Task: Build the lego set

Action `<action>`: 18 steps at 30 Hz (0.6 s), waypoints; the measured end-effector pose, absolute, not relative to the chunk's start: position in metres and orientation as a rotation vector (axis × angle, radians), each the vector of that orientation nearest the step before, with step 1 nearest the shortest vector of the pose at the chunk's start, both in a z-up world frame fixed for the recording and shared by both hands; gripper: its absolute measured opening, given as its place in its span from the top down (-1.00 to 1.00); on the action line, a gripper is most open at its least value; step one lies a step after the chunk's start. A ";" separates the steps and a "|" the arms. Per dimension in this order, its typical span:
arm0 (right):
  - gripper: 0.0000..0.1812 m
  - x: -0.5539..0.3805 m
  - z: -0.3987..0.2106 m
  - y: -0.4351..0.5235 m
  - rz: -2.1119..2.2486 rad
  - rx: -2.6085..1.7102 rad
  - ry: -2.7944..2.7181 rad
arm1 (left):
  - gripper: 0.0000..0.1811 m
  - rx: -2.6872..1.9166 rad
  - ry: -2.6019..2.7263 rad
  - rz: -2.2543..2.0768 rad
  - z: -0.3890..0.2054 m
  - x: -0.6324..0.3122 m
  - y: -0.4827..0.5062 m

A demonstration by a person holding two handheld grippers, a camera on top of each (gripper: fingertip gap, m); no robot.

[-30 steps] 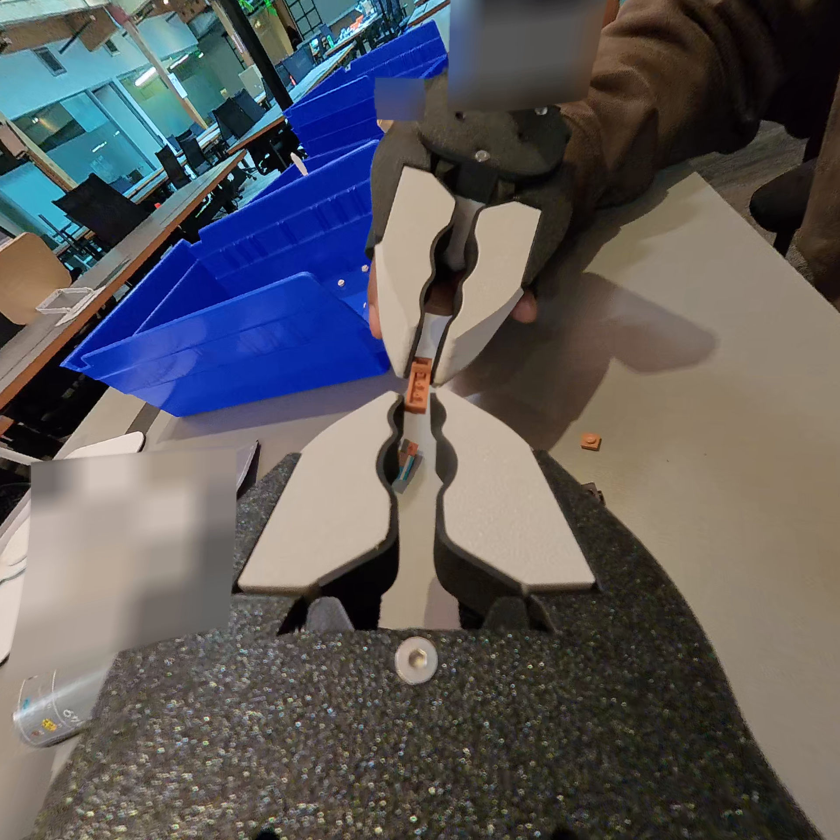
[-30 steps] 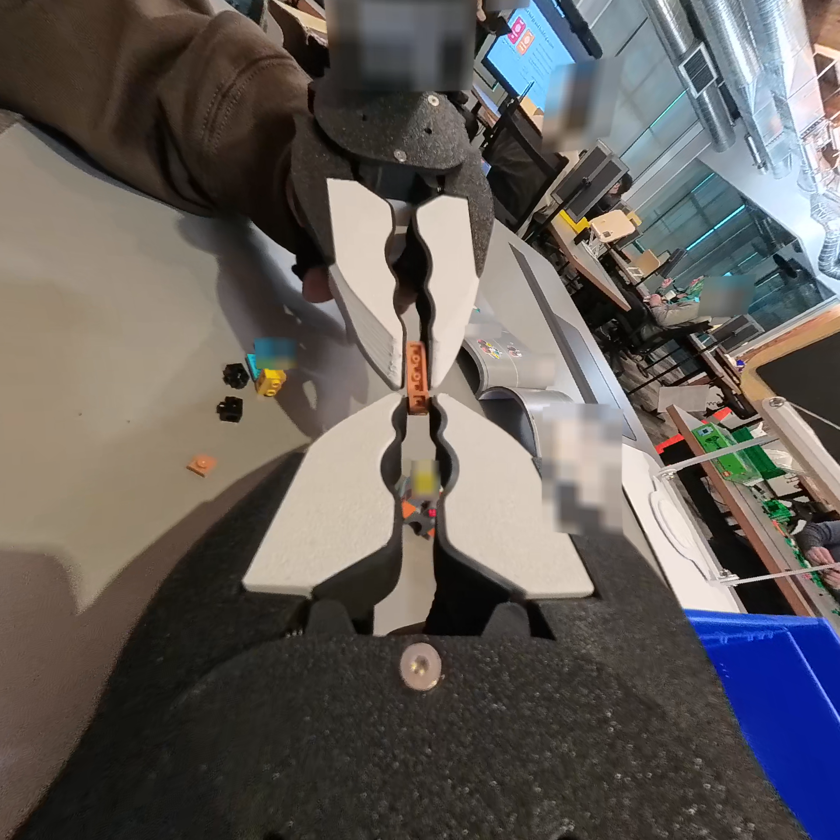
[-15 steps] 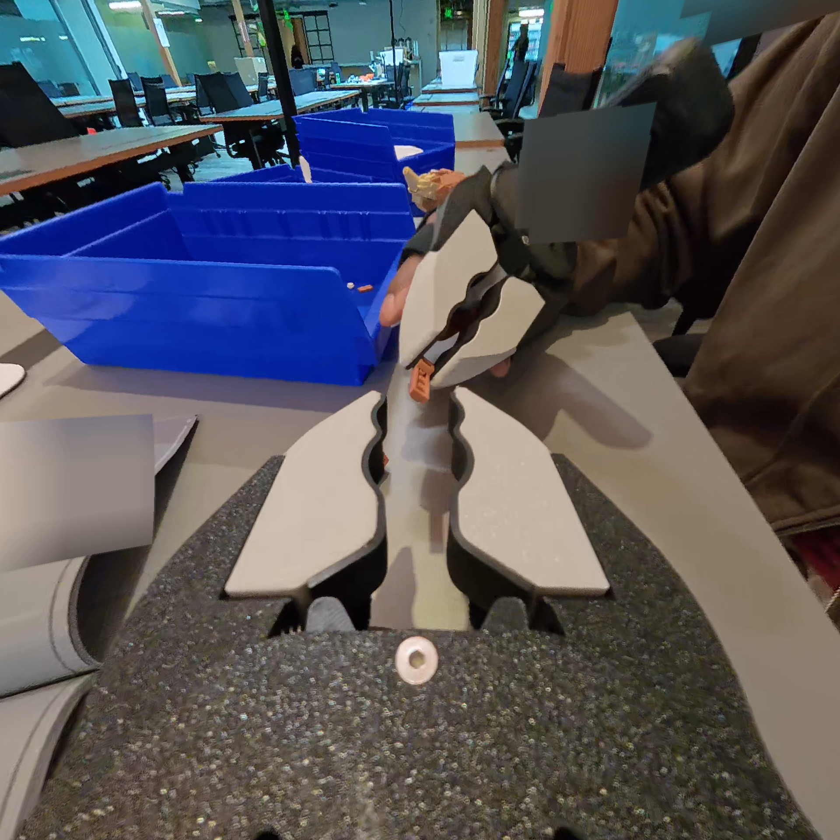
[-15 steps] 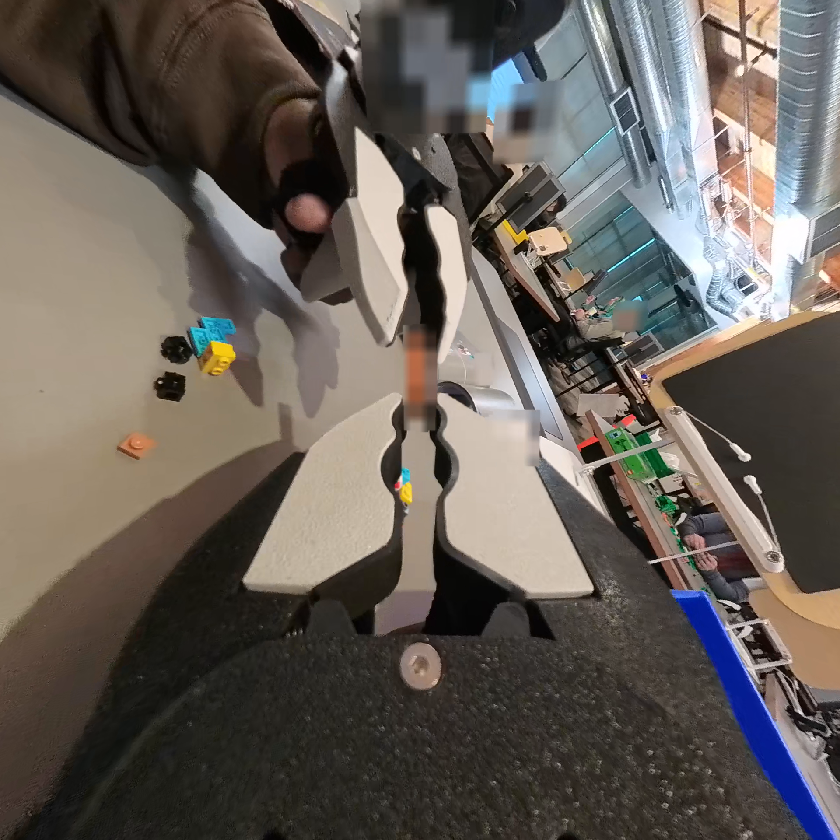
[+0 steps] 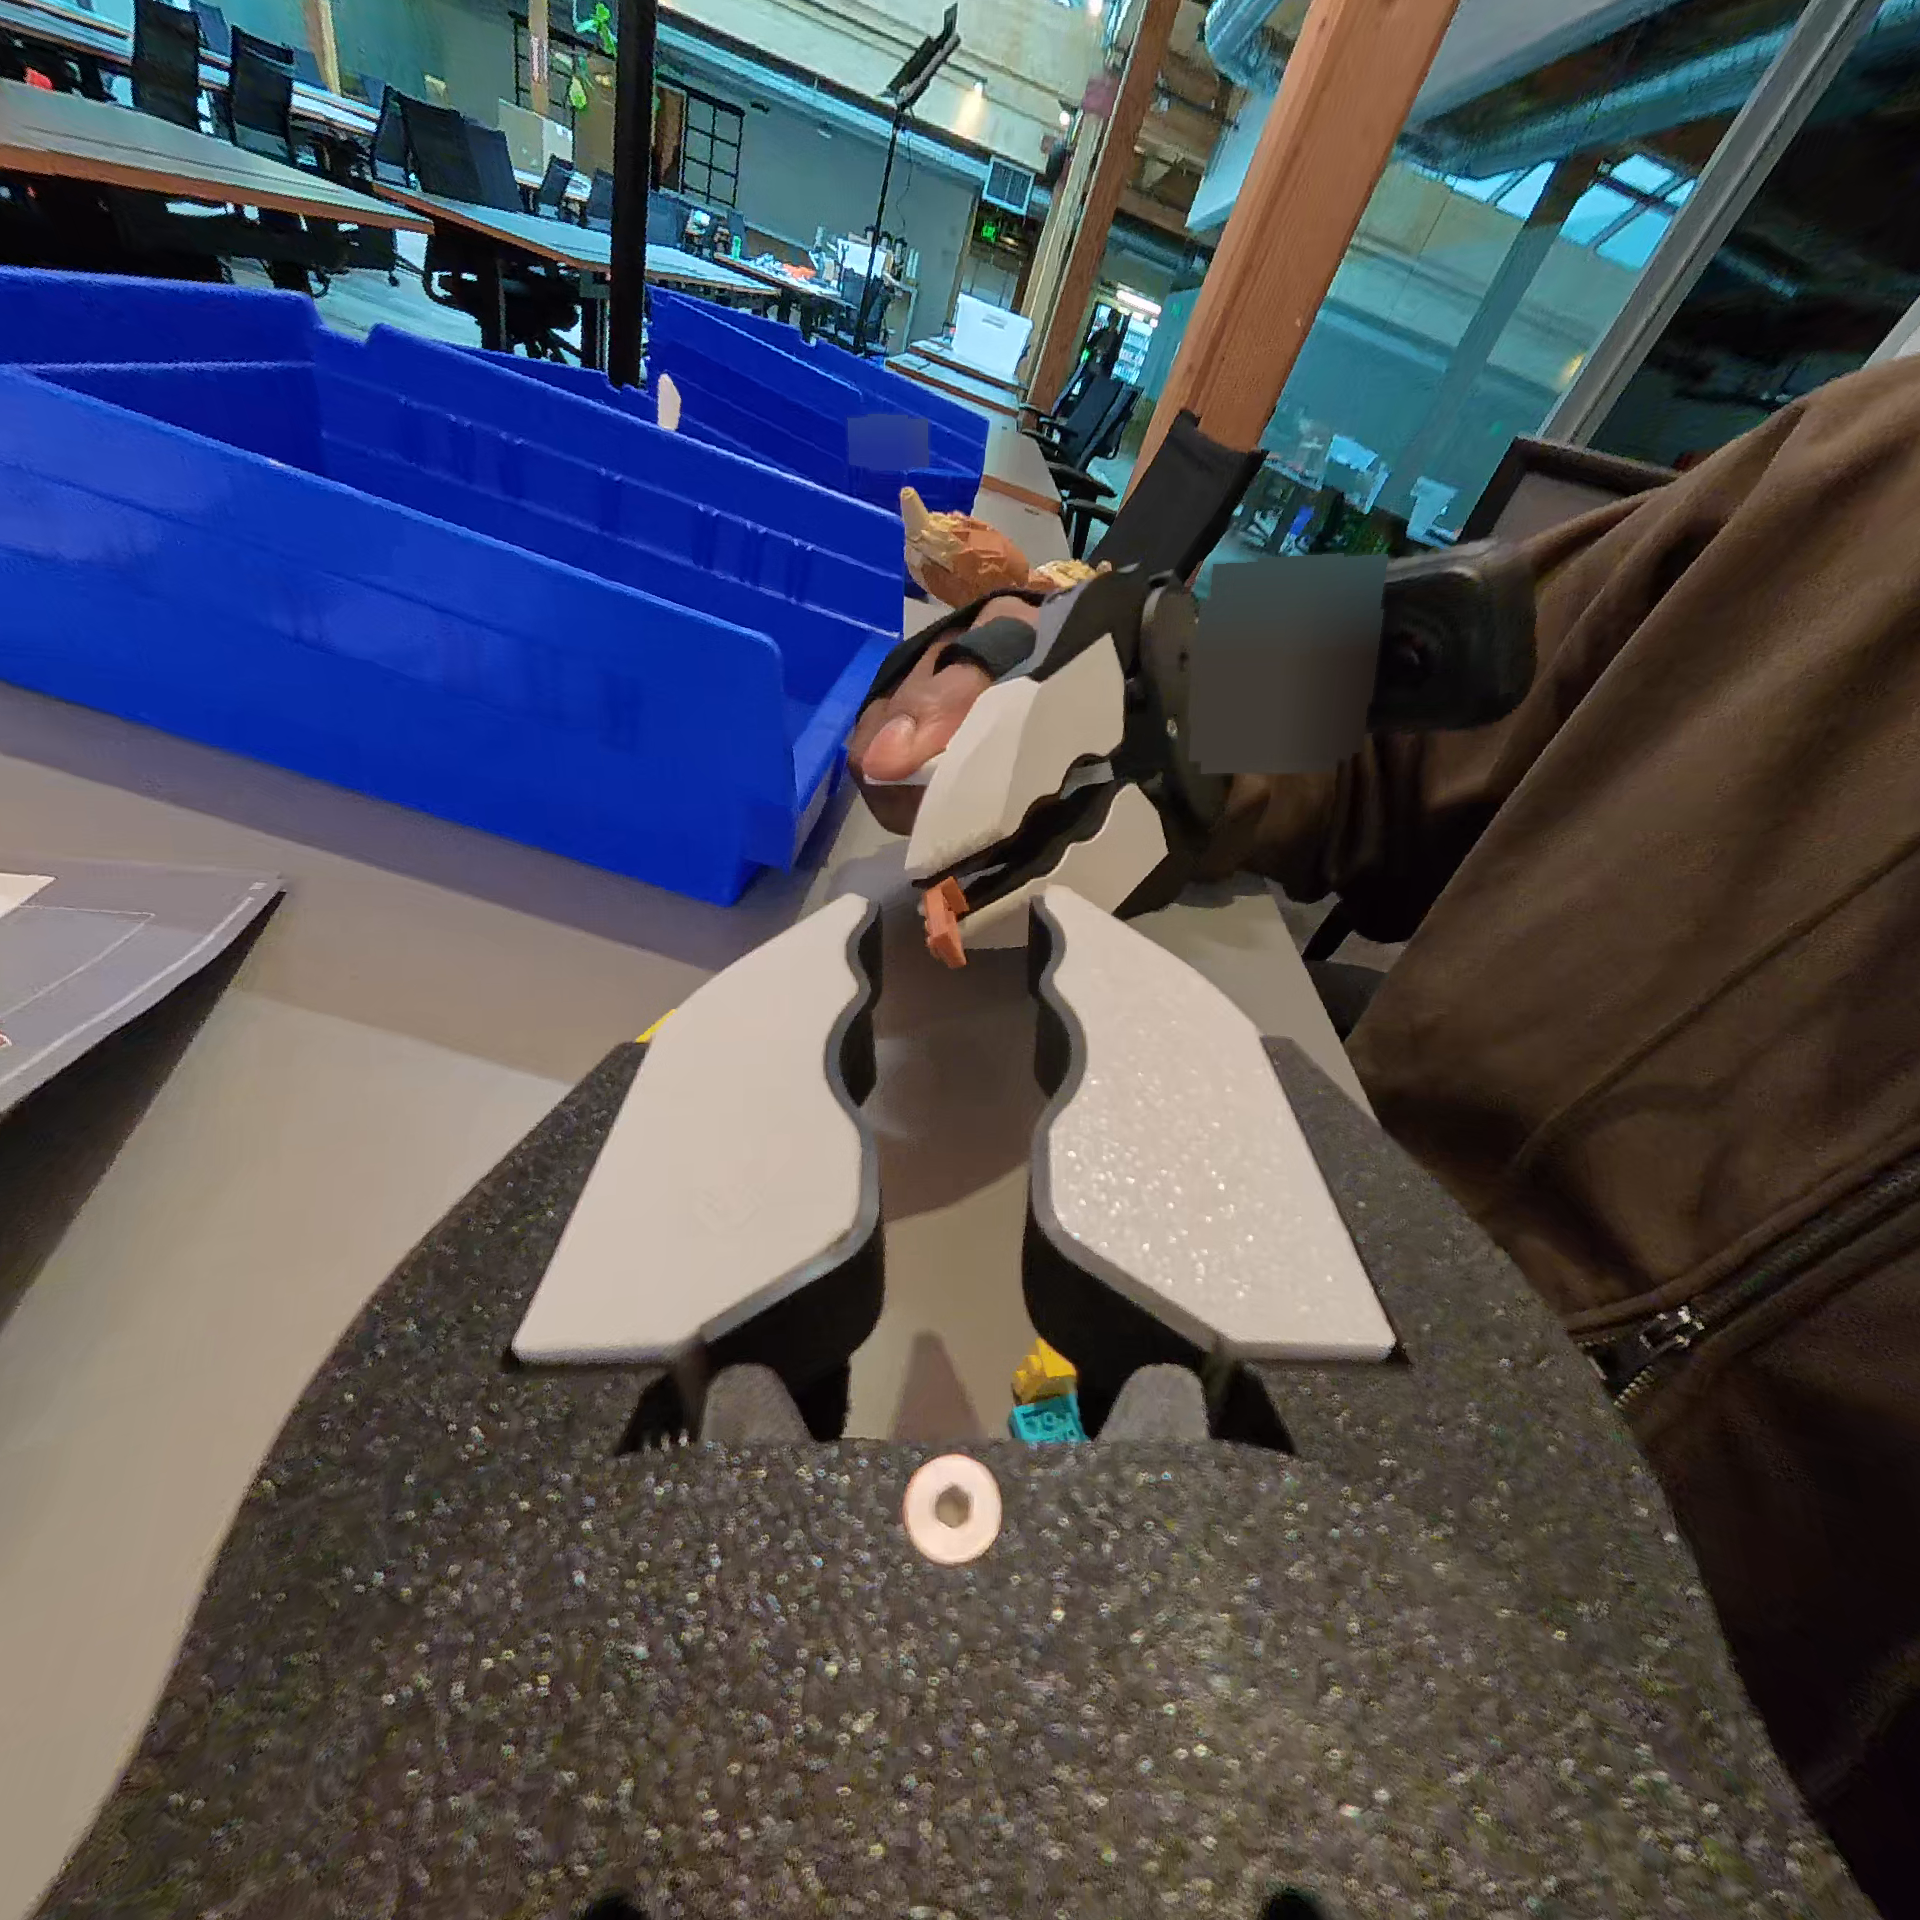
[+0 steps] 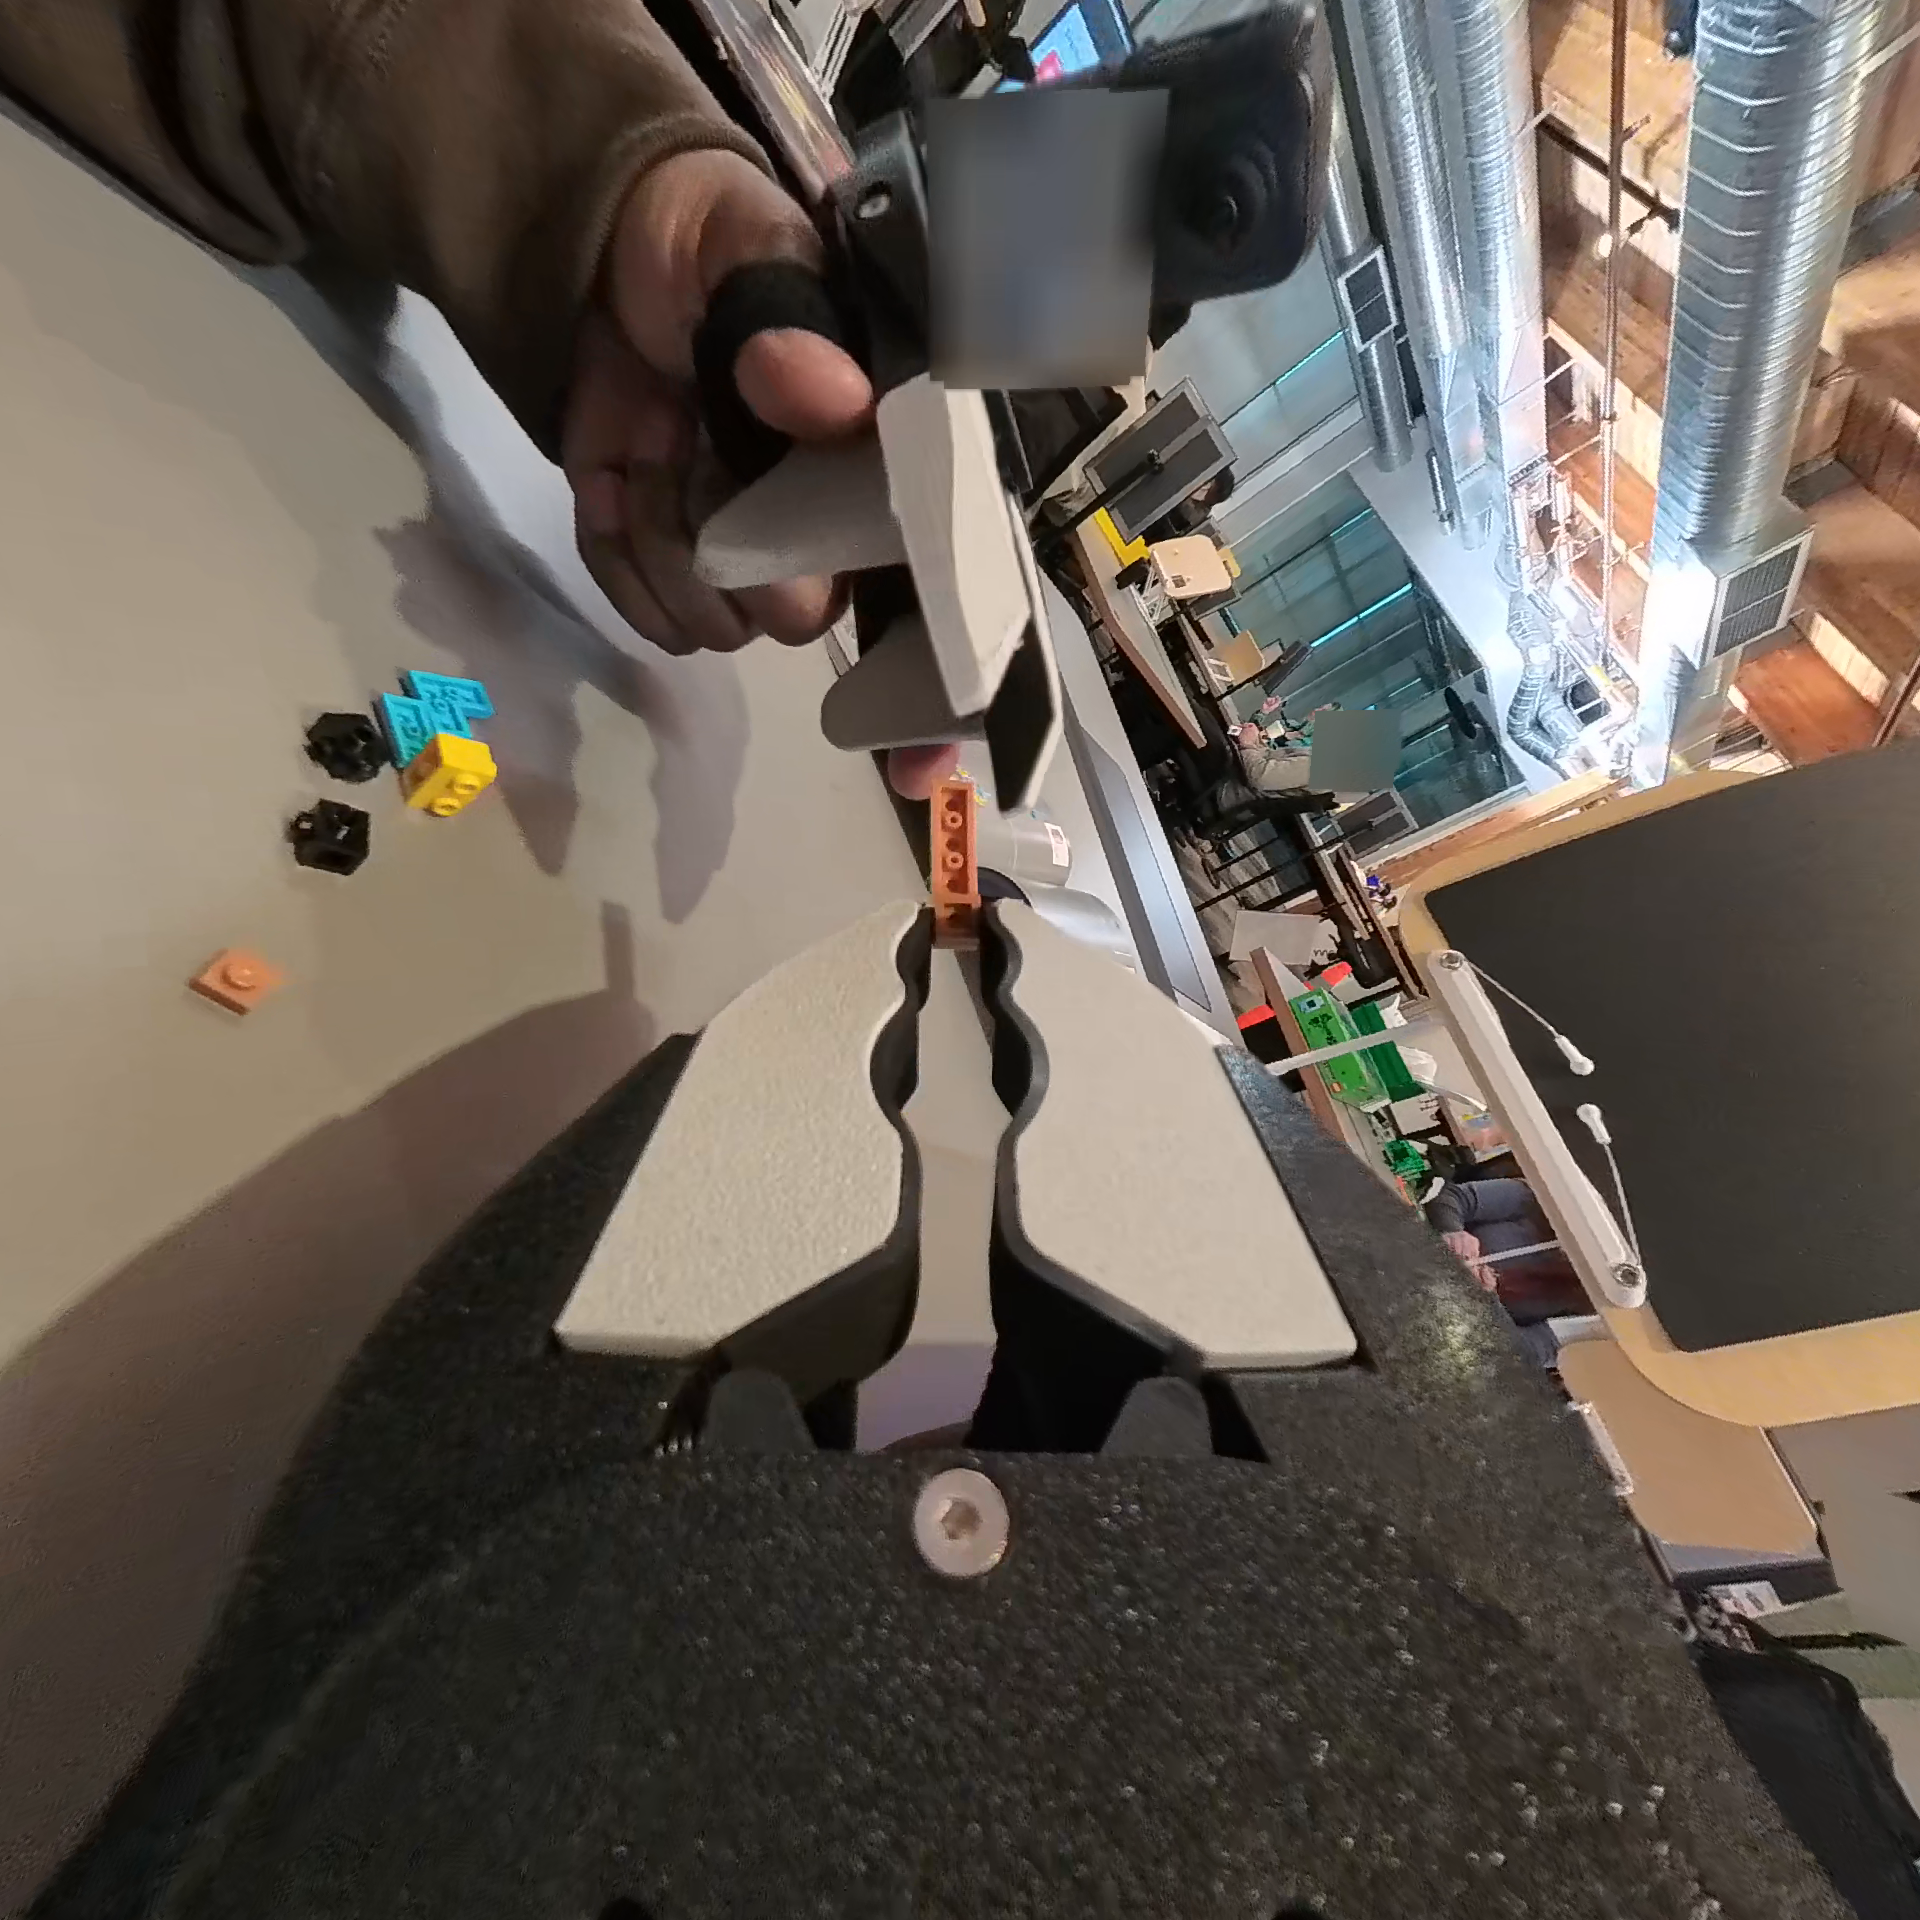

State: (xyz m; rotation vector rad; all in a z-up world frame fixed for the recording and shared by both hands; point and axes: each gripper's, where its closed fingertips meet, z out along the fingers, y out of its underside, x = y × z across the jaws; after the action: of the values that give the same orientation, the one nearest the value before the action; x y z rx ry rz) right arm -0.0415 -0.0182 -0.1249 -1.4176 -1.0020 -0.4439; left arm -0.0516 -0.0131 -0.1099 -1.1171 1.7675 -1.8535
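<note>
My right gripper is shut on one end of a narrow orange brick, which sticks out past its tips above the grey table. My left gripper is open and empty, its fingers spread wide. In the left wrist view the right gripper holds the orange brick just beyond my left fingertips, apart from them. In the right wrist view a left finger hangs just above the brick.
Two black pieces, cyan pieces, a yellow brick and a small orange plate lie on the table. Blue bins stand at the back left, a booklet lies left, and a brown built model sits behind the right hand. The grippers are tip to tip, or close to it.
Both grippers were shut on the orange brick. My left gripper has let go, opened wide and drawn back. The right gripper keeps the brick and has turned.
</note>
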 end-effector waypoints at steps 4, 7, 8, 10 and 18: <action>0.91 -0.040 -0.123 -0.018 -0.456 -1.410 -0.998 | 0.71 -1.145 1.748 -1.893 -0.109 -0.051 -0.012; 0.91 -0.040 -0.123 -0.018 -0.462 -1.408 -1.000 | 0.71 -1.154 1.736 -1.914 -0.107 -0.051 -0.011; 0.91 -0.040 -0.123 -0.018 -0.465 -1.407 -1.001 | 0.71 -1.157 1.734 -1.918 -0.107 -0.051 -0.011; 0.91 -0.040 -0.123 -0.018 -0.473 -1.402 -1.003 | 0.71 -1.159 1.729 -1.924 -0.107 -0.051 -0.010; 0.91 -0.038 -0.123 -0.018 -0.501 -1.392 -1.009 | 0.72 -1.178 1.699 -1.974 -0.103 -0.051 -0.009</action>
State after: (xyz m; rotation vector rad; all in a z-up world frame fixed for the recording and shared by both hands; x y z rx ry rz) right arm -0.0381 -0.0180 -0.1228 -1.3923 -1.0092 -0.5005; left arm -0.0515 -0.0089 -0.1032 -1.1783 1.6986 -1.9739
